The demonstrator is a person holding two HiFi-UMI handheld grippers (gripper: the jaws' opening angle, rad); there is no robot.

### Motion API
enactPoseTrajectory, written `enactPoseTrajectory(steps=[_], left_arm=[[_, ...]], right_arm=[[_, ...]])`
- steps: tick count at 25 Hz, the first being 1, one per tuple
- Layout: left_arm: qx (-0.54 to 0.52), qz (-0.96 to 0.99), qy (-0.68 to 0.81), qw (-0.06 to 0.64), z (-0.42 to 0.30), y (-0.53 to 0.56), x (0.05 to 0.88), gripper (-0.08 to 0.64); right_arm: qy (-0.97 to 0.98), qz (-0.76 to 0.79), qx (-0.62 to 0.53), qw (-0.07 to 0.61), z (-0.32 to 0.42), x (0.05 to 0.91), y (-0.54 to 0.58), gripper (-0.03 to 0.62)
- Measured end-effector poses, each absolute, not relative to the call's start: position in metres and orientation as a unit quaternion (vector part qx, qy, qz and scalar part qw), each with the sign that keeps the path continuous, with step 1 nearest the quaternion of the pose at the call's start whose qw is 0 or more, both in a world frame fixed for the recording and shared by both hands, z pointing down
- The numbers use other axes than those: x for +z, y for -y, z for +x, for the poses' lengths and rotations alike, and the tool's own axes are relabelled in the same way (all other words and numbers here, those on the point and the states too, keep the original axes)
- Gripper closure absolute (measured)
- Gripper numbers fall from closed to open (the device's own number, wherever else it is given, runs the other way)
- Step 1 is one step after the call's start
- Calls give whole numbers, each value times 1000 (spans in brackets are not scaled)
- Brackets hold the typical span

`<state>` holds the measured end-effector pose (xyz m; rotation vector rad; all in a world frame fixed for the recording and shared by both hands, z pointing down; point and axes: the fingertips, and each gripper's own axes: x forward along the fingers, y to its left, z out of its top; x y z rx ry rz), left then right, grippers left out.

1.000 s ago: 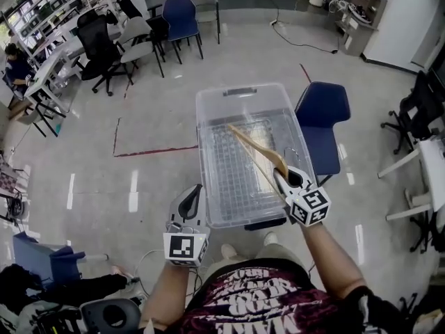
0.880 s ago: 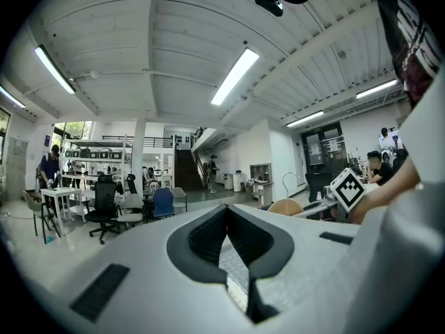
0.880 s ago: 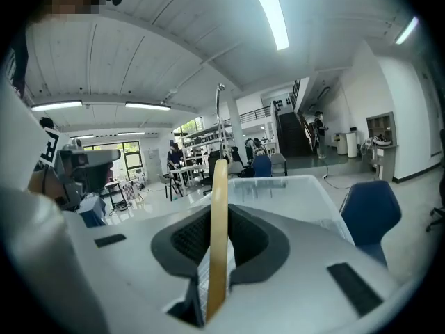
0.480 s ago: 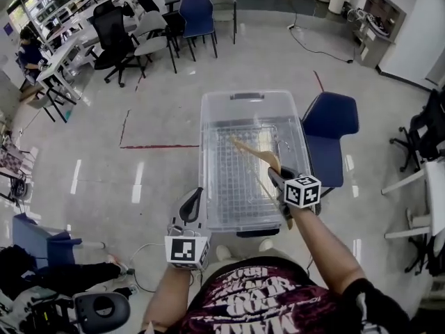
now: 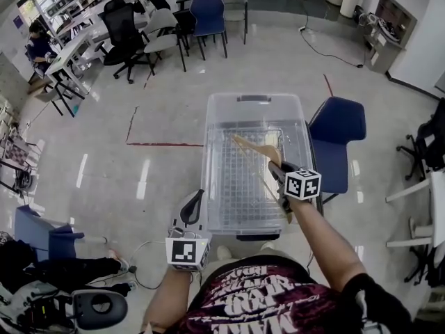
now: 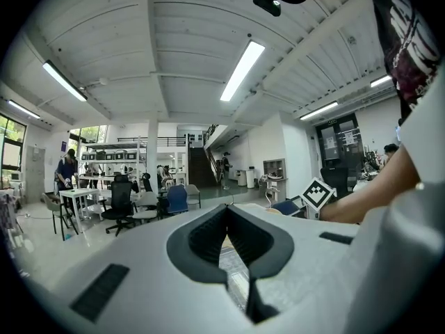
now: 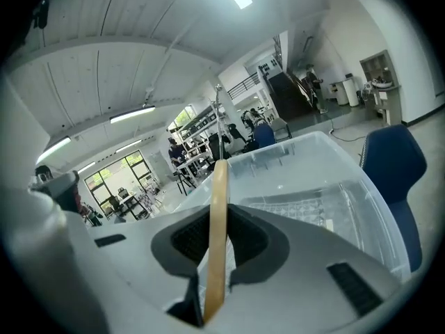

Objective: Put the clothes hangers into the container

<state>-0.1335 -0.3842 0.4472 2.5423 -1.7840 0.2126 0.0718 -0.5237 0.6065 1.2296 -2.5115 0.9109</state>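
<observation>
A clear plastic container [image 5: 211,165] stands on the floor in front of me, its ribbed bottom bare. My right gripper [image 5: 275,168] is shut on a wooden clothes hanger [image 5: 252,151], which slants over the container's right half. In the right gripper view the hanger's wooden arm [image 7: 217,228] stands pinched between the pads of the right gripper [image 7: 217,213], with the container [image 7: 327,165] beyond. My left gripper [image 5: 192,200] hangs at the container's near left corner, shut and holding nothing. In the left gripper view the left gripper [image 6: 227,210] has its tips touching.
A blue chair [image 5: 338,125] stands close to the container's right side. Office chairs [image 5: 128,30] and desks [image 5: 66,54] fill the back left. A red tape line [image 5: 163,145] runs across the floor left of the container. A cable [image 5: 139,256] lies by my feet.
My right gripper has carried the hanger down and inward over the container, rolling as it went. The left gripper has stayed about where it was.
</observation>
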Motion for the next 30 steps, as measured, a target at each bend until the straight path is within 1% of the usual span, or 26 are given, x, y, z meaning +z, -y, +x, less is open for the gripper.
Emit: enactPoseTrajectory(steps=[4,16,19,22,24,30], left_arm=[[72,815,574,13,-134,386,447,555],[90,814,574,10,-123,387,449,555],[93,815,572,12,-121,384,453,555],[94,813,574,12,-121,382,454,555],[98,809,579,12,-122,381,451,555],[110,804,584,14,-124,375,450,555]], right_arm=[[849,413,291,154,65,641,524,532],[816,398,306,286,81,752,504,532],[814,397,300,300,84,764,501,532],[815,398,304,291,85,769,502,532],[812,393,317,294,86,778,501,530],[741,382,419,359,112,833,471,492]])
